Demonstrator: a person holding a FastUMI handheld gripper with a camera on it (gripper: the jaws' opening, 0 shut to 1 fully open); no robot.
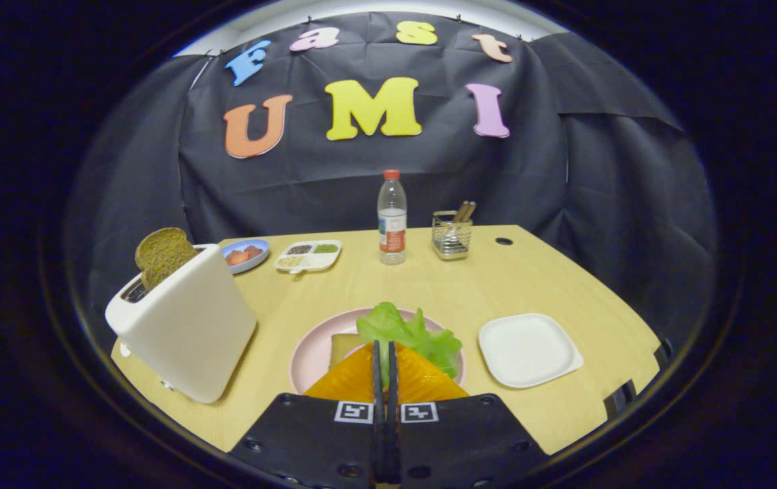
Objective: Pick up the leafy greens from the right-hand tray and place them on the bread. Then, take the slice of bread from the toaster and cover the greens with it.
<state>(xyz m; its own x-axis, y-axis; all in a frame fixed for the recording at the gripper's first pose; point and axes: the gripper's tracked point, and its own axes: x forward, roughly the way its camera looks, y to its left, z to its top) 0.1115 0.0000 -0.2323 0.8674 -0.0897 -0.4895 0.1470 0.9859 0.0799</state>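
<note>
On the left of the pale wooden table (538, 272) we see a white two-slot toaster (188, 329), tilted in the fisheye, with a round brown bread slice (161, 255) standing on edge in its slot, long axis up. Behind it sit a small blue dish of red pieces (244, 254) and a white divided tray (308, 256). At centre, the gripper (384, 356) has its fingers pressed nearly together, pinching the ruffled green lettuce leaf (410, 336) over the pink round plate (310, 350); the leaf spreads rightward. We note bread (342, 346) beneath. Beyond stand a clear bottle (392, 217) and wire holder (452, 235); the right-hand white square tray (528, 350) follows.
</note>
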